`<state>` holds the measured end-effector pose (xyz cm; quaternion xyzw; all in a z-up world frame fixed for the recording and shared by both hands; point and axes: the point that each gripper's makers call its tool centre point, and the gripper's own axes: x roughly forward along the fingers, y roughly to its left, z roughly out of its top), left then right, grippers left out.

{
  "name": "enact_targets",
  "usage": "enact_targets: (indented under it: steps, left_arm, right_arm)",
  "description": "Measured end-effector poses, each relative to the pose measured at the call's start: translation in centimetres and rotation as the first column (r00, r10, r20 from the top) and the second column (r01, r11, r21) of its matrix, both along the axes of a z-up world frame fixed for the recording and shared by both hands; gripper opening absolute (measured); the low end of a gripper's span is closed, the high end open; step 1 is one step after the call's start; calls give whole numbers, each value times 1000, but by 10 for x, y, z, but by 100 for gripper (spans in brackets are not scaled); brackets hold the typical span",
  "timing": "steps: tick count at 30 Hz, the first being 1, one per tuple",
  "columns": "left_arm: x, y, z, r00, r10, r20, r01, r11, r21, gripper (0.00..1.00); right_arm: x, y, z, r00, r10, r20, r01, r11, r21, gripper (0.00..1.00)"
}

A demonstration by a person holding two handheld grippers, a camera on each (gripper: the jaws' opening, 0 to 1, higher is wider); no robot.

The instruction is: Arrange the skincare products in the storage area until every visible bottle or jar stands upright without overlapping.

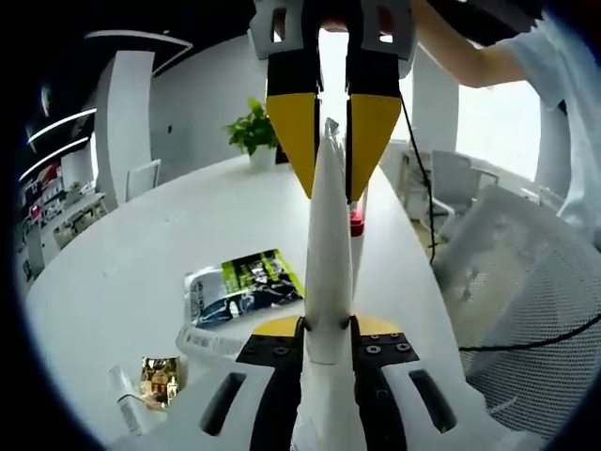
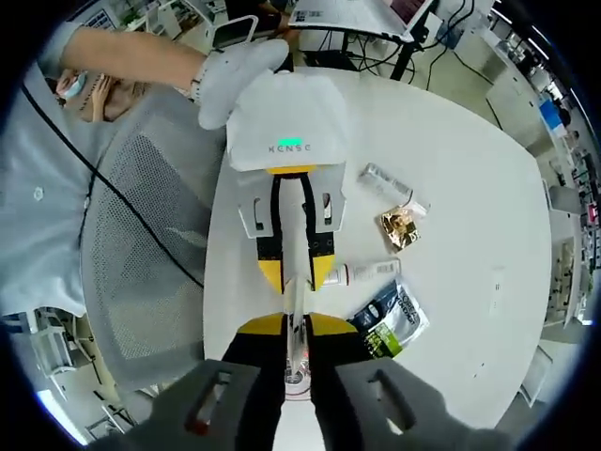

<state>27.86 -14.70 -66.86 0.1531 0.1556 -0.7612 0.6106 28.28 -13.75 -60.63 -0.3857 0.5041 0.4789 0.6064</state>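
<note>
A long white tube (image 1: 328, 244) is held in the air over the white table (image 1: 122, 272), one gripper at each end. My left gripper (image 1: 329, 325) is shut on its near end, and my right gripper (image 1: 331, 188) reaches in from above, shut on its tip. In the right gripper view, my right gripper (image 2: 294, 325) and the left gripper (image 2: 296, 280) meet nose to nose on the tube (image 2: 294, 303). On the table (image 2: 470, 169) lie a white tube with a red cap (image 2: 368, 272), a green-black sachet (image 2: 394, 319), a gold packet (image 2: 399, 228) and a clear tube (image 2: 385, 183).
The sachet (image 1: 244, 285), gold packet (image 1: 160, 378) and clear tube (image 1: 124, 399) lie flat left of the held tube. A mesh chair (image 1: 526, 301) stands at the table's right edge. A potted plant (image 1: 252, 132) sits at the far side. A person's arm (image 2: 141, 52) holds the left gripper.
</note>
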Motion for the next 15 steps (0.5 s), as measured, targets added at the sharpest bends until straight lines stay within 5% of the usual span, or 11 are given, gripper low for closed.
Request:
enact_targets:
  steps: [7, 15]
  left_arm:
    - [-1, 2, 6, 1000, -8, 18, 8, 1000, 7, 23]
    - [9, 17, 21, 996, 81, 32, -82, 996, 25, 40]
  right_arm:
    - [3, -4, 2, 999, -7, 36, 7, 1000, 11, 25]
    - [2, -16, 7, 990, -96, 102, 89, 993, 72, 50]
